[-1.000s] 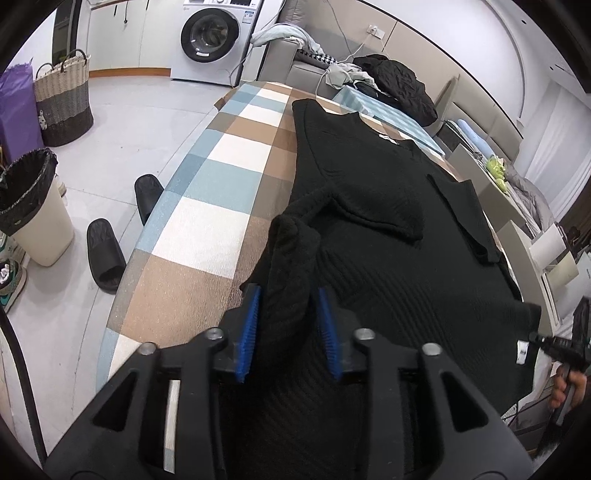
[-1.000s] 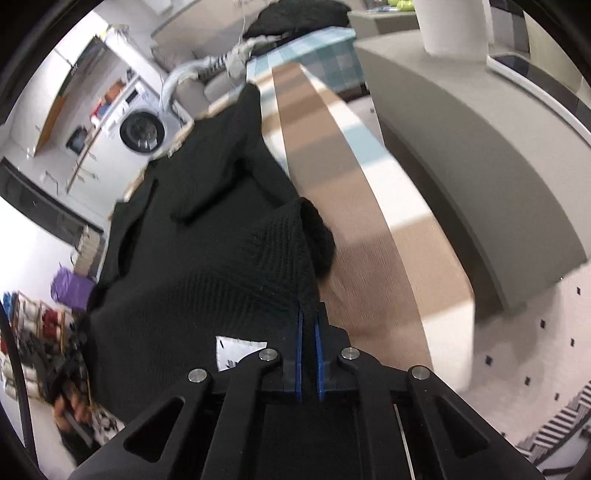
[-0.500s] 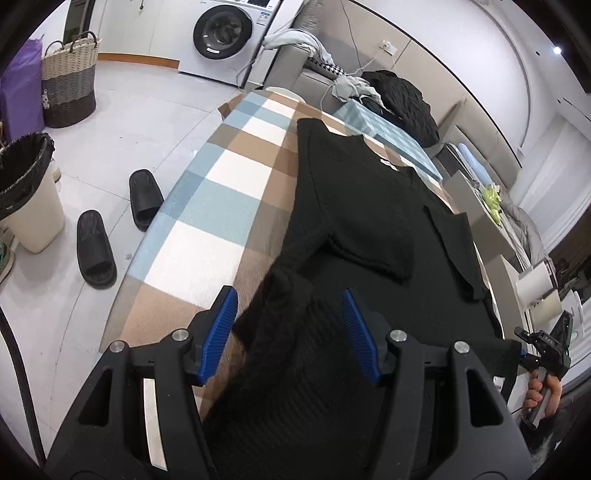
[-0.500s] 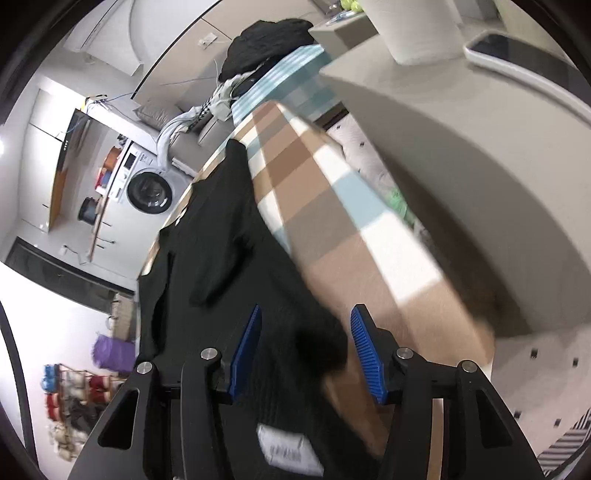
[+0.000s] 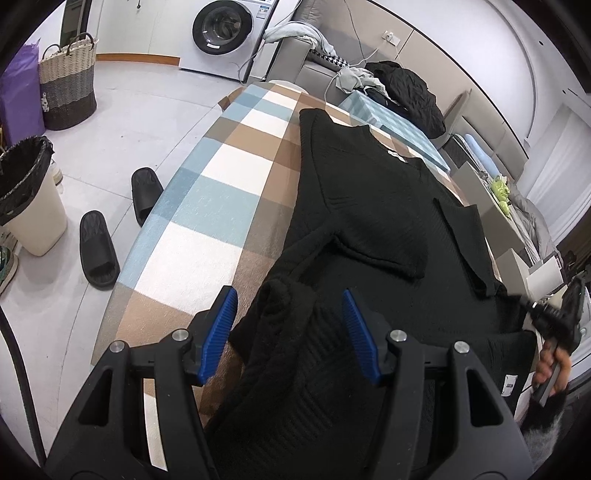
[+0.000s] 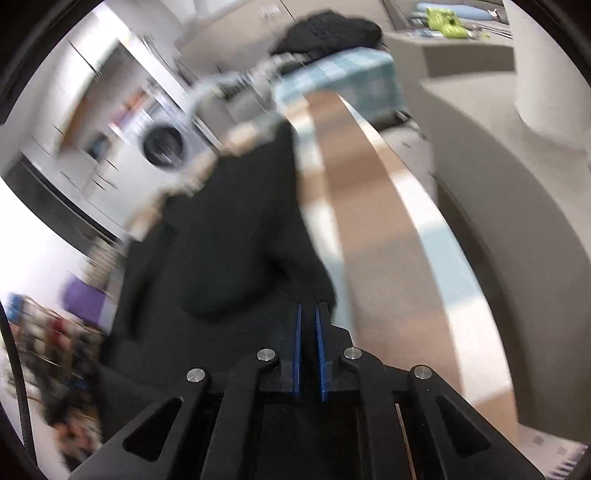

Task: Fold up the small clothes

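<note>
Not much to read here: the black knit top (image 5: 376, 221) has a small white tag at the neckline and another white tag down by its near right corner, both too tiny to make out, and the sticker on the washing machine (image 5: 221, 29) is unreadable too.

The top lies spread along the checked tablecloth (image 5: 207, 206), neckline at the far end, one short sleeve folded in over the body and a bunched fold of hem at the near end.

The left gripper (image 5: 288, 325) points down at that near end, jaws about half spread, having just opened. The bunched fold sits between the blue pads (image 5: 221, 328) but they aren't pressing on it. The right gripper (image 6: 309, 343) is pinched nearly closed, only a thin slit between its pads; it snapped back together moments ago. Its view is badly blurred, so whether a thin bit of fabric is caught in there I can't tell. In the left view a hand (image 5: 550, 369) holds it at the right edge of the table, by the top's near right corner.

Room-wise, lots of bare cloth left of the top, with the table's left edge well apart from it. Slippers (image 5: 99, 251) and a lined bin (image 5: 26, 192) stand on the floor beyond that edge; a grey counter (image 6: 509, 184) runs close along the right side.
</note>
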Demonstrator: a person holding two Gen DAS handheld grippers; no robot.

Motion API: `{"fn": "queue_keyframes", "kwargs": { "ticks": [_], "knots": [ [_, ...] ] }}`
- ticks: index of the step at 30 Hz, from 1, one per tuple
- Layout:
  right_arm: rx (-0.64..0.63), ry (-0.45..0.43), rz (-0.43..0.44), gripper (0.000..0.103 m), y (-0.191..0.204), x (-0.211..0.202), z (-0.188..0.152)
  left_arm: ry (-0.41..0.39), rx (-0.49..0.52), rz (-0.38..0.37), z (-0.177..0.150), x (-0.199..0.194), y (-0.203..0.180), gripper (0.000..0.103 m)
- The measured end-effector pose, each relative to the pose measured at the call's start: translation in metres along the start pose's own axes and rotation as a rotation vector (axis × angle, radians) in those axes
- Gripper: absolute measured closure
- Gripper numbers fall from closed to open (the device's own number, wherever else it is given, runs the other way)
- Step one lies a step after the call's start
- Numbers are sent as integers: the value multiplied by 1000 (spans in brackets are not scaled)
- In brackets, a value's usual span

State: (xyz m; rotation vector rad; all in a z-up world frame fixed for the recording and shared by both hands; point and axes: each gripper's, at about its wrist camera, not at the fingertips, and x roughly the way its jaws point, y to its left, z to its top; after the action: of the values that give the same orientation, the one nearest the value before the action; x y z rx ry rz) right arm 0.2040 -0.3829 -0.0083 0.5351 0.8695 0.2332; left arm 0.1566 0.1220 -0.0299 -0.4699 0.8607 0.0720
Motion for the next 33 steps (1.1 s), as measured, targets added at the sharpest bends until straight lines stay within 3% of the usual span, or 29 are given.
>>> {"fn": "queue_keyframes", "kwargs": {
  "ticks": [2, 4, 7, 10, 14, 19, 21, 22, 25, 31, 33],
  "knots": [
    [23, -24, 23, 96, 0, 0, 8, -2, 4, -1, 1, 2, -1, 47],
    [29, -14, -16, 93, -3, 9, 12, 4, 3, 1, 1, 4, -1, 47],
    [77, 38, -60, 80, -17, 16, 8, 15, 7, 4, 0, 6, 0, 47],
    [104, 29, -64, 59, -28, -2, -3, 18, 9, 0, -1, 5, 1, 47],
    [134, 60, -103, 56, -41, -23, -25, 26, 4, -4, -3, 8, 2, 47],
    [214, 98, -25, 57, -56, -32, -46, 42, 5, -8, -4, 16, 1, 47],
    [206, 111, -19, 71, -54, -27, -49, 42, 11, -8, -5, 17, 1, 47],
    [198, 105, -7, 86, -52, -26, -49, 37, 10, -9, -5, 16, 1, 47],
    [129, 33, 16, 93, -35, -32, -44, 26, 3, -12, -5, 13, 3, 47],
    [18, -204, 201, 93, 1, -69, -22, 6, 0, -7, -4, 4, 6, 47],
    [20, -231, 236, 93, 5, -68, -15, -1, 1, -2, -4, 1, 7, 47]
  ]
}}
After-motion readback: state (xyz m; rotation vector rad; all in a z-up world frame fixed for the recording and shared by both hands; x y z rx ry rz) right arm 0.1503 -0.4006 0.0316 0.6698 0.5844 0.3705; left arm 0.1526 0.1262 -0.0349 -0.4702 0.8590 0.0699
